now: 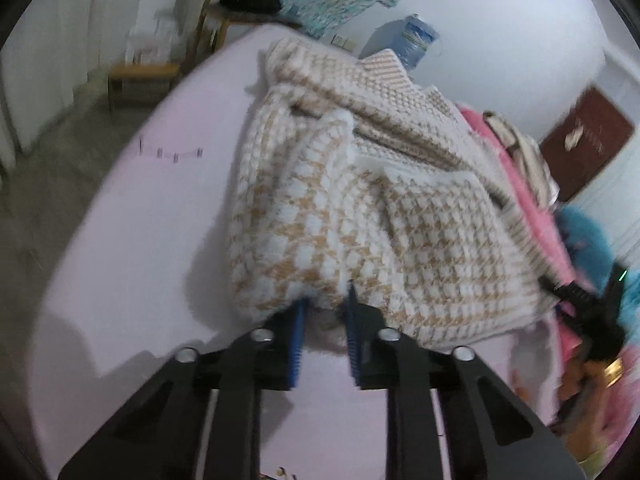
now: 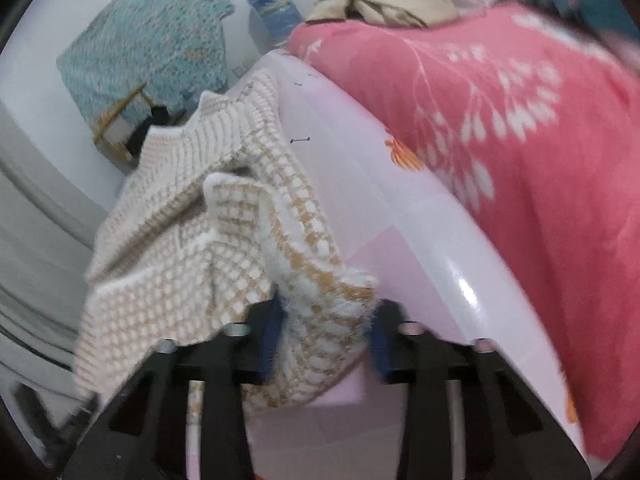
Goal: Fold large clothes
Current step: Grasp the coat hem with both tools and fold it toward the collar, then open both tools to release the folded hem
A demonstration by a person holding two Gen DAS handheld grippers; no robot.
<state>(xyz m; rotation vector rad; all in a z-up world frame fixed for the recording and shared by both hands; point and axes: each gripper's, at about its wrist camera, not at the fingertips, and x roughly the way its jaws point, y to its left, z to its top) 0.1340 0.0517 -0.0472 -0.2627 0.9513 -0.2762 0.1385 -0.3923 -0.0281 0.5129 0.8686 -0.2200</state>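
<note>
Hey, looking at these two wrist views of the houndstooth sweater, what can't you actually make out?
- Houndstooth sweater: its full shape; bunched folds hide sleeves and hem in both views.
- Left gripper: the pinched edge, buried between the jaws in the left wrist view.
- Water bottle: lower part hidden behind the sweater.
- Beige clothes pile: cut off by the top edge and blurred, right wrist view.

Left gripper (image 1: 326, 300) angled downward, blue pads pinching the near hem of the knitted sweater (image 1: 360, 200). Right gripper (image 2: 324, 320) likewise tilted down, jaws clamped on a bunched fold of the same sweater
</note>
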